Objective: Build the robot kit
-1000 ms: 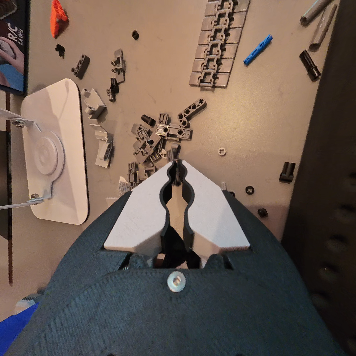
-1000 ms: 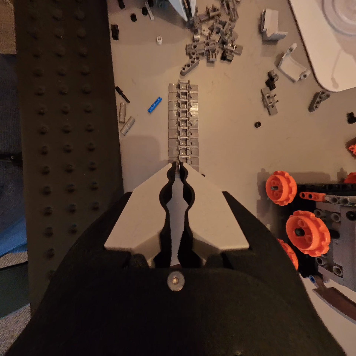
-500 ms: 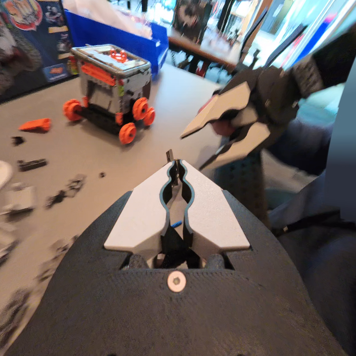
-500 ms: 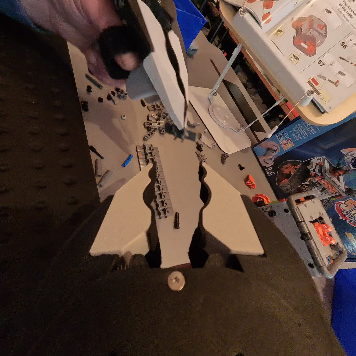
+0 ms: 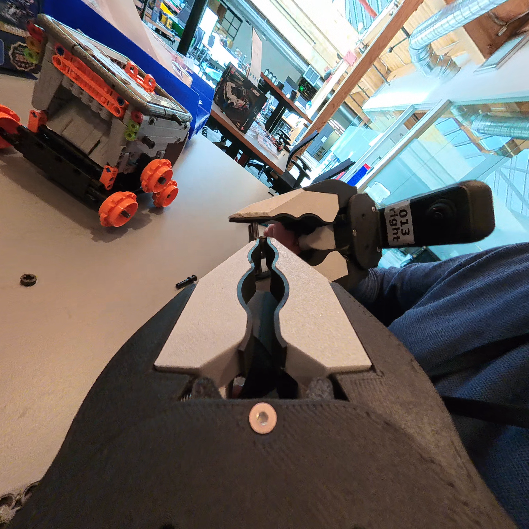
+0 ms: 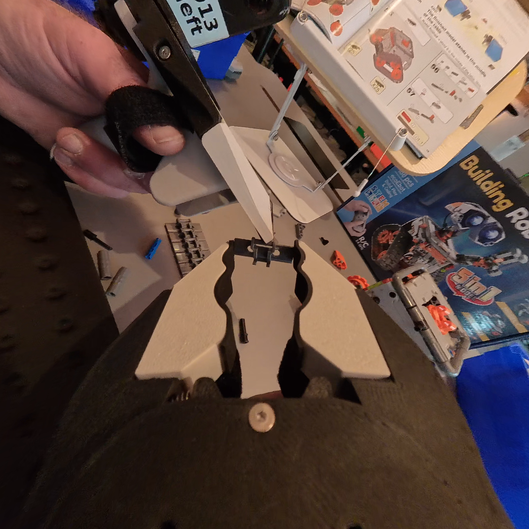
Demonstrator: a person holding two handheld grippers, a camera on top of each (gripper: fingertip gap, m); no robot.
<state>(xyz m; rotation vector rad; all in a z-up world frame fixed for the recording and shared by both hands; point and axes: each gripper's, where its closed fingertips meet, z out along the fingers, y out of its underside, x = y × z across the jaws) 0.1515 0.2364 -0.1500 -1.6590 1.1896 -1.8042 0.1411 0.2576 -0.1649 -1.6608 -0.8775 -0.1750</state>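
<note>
I see my left tool pinched tight on a dark grey track link above the bench, right tool wide, straddling its ends; close squarely, gently.

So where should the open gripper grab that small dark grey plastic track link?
Probably by its two flat ends, coming from opposite the left gripper, which pinches the raised middle of the dark grey track link; the right gripper has a finger beside each free end.
</note>
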